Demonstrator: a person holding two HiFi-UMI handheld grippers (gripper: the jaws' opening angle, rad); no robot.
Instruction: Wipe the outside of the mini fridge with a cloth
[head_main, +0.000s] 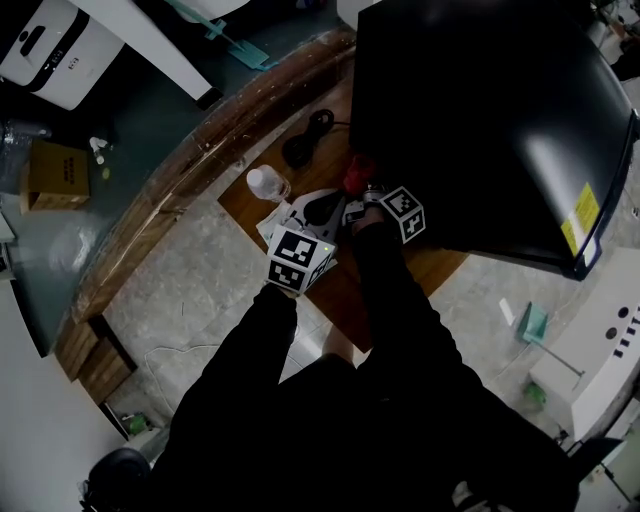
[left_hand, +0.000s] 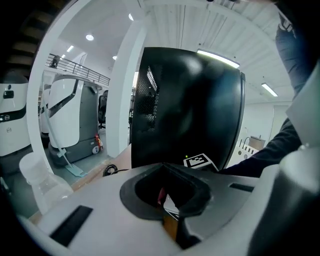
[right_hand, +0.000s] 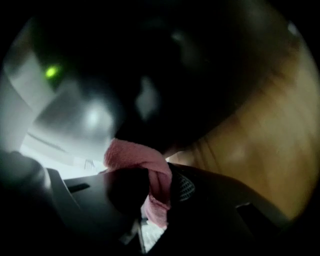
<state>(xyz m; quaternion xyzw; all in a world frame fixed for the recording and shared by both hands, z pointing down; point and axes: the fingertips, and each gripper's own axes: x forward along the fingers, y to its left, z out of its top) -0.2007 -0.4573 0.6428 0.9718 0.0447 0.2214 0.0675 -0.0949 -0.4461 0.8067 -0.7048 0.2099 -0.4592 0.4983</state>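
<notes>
No legible text; yellow label too small.

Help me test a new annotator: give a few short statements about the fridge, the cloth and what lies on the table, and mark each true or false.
1. The right gripper is shut on a pink cloth. True.
2. The mini fridge is white. False: it is black, with a yellow label on one side.
3. A clear bottle with a white cap stands on the wooden table. True.
4. A black cable lies coiled on top of the fridge. False: it lies on the table beside the fridge.
5. The cloth is spread flat on the floor. False: it is bunched between the right gripper's jaws, close to the fridge.
</notes>
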